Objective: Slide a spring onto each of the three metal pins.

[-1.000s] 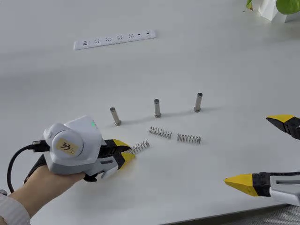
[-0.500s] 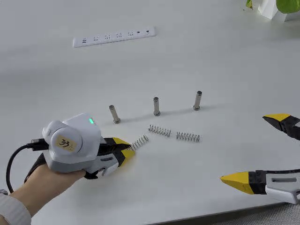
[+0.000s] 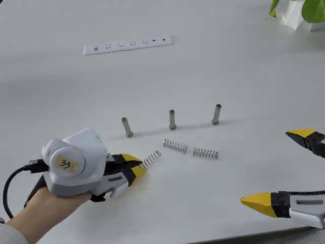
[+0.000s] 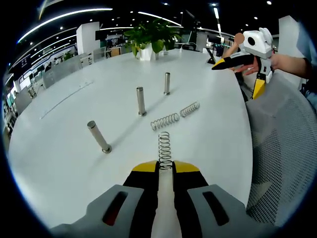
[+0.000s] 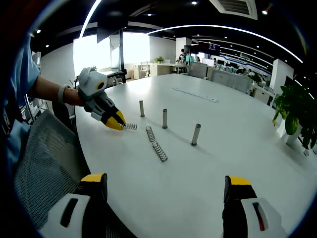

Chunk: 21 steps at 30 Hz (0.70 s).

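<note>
Seems the first pick-up — left tool [image 3: 136,166] clamped on the near end of a spring [image 3: 151,158] low on the counter [image 3: 228,61], right tool [image 3: 265,166] gaping, empty, three pins [image 3: 172,120] upright and bare — next calls for lifting, tipping vertical, threading over the leftmost pin [image 3: 127,127].

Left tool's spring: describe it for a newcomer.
On the white table, find the row of pins. In front of it, the leftmost spring, unlike the other two springs lying loose, sits angled with its end in the left tool.
</note>
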Available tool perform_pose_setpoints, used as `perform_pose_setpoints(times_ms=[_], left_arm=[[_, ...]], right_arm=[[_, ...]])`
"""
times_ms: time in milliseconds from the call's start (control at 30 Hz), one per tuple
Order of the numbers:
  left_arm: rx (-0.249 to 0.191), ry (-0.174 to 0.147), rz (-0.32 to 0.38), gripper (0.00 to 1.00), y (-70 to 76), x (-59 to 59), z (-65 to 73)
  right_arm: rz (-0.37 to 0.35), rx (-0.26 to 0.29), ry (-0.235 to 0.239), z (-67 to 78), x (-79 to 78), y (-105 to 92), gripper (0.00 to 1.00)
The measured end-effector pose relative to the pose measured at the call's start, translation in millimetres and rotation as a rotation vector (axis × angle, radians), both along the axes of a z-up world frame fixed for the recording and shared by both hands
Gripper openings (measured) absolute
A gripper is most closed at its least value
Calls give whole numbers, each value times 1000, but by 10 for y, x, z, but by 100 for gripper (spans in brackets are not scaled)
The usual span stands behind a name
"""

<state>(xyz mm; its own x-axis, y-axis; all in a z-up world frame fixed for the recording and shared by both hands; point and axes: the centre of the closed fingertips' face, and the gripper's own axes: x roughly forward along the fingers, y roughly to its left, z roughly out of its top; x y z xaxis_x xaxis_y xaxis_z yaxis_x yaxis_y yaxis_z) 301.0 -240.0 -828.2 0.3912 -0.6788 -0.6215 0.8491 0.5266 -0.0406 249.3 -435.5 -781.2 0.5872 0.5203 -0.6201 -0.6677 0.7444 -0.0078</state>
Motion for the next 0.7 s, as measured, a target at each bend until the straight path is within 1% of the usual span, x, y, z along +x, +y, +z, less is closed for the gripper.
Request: perform_pose_setpoints(times_ms=[67,233,400,533,633,700], left_arm=[[-1,-4,4,7,8,-5,21],[-21,-24,4,7,-16,-16,114],[-43,-39,-7,7,-93,-35,193],[-63,-51,-9,7,-149,-45,246],[-80,-56,-13,7,-199,-71,279],[-83,-59,-23,7,-230,-97,295]], right_arm=[[10,-4,2,0,1,20,98],[35,-9,-3,44,16,66,98],[32,-3,-5,60,29,57,98],[44,-15,-3,49,25,71,98],[54,-13,-4,66,34,98,98],[59,-11,-11,85,49,112,97]])
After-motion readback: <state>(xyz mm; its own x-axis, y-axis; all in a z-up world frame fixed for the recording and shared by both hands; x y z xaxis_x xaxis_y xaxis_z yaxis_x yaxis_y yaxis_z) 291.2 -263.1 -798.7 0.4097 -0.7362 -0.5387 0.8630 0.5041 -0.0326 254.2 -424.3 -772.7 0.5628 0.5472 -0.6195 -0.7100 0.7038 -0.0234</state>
